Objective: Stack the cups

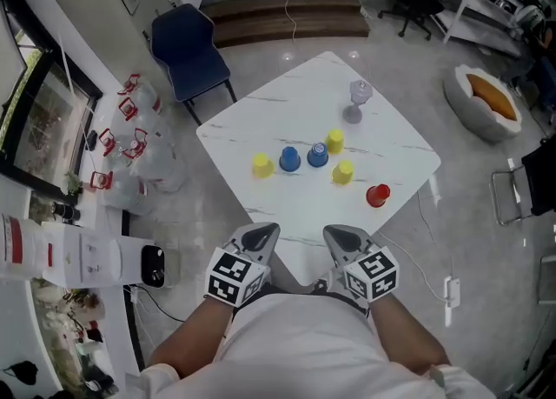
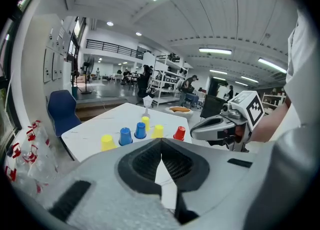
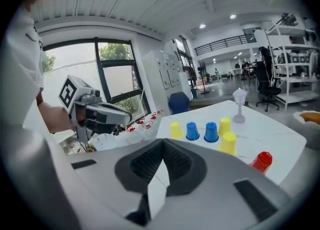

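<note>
I am holding my left gripper (image 1: 263, 232) and right gripper (image 1: 340, 236) short of the surface (image 1: 287, 110), jaws closed on nothing. The cups (image 1: 289, 159) are standing ahead, the red cup (image 1: 377, 196) lying nearer my right.

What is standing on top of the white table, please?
On the table stand three yellow cups, two blue cups, one red cup, all upside down, and a pale stemmed object. Anything beneath the cups is covered.
</note>
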Demonstrator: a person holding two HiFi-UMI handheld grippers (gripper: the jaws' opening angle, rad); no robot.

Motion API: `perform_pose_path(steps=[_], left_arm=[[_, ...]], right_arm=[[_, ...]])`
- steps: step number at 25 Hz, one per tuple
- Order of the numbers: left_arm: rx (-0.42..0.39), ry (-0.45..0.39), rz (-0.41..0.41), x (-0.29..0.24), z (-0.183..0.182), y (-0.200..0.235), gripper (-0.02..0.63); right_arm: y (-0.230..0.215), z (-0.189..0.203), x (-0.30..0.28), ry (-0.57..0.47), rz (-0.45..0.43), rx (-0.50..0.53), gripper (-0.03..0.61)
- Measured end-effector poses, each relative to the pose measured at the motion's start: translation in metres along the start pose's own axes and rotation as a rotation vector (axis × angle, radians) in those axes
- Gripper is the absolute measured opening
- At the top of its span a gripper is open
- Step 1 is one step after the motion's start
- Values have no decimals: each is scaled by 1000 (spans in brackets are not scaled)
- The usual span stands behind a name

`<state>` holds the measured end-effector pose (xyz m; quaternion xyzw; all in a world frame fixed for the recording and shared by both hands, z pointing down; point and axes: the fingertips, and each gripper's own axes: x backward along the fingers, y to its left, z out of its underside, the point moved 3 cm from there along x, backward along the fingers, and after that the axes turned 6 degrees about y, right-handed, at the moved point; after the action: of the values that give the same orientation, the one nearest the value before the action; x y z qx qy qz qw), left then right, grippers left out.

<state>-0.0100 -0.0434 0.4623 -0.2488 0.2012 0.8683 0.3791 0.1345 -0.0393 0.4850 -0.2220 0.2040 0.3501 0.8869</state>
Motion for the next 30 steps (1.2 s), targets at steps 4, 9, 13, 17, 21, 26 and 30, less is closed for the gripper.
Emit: perform_pose_path(steps=[4,9,13,17,21,26,30], left_arm=[[-28,-2,36,-1,-4,14,9],[-40,0,36,5,-2,39,9],[-28,4,19,16,8,58,9],[-7,7,-12,32,22,78,9],[24,18,-58,47,42,99,9],[65,24,-125,70,63,125,9],[82,33,-156,86,76,141,9]], right_arm=[[2,-6,-9,-6,52,-13,6],[9,-19,-29,14,93,51,8],[14,-30,-66,47,107,142,9],[18,-44,-118,68,105,215,40],[11,-55,-169,95,114,235,81],[-4,-62,-218,148,144,251,109],[-15,-65,-246,168,171,211,130]])
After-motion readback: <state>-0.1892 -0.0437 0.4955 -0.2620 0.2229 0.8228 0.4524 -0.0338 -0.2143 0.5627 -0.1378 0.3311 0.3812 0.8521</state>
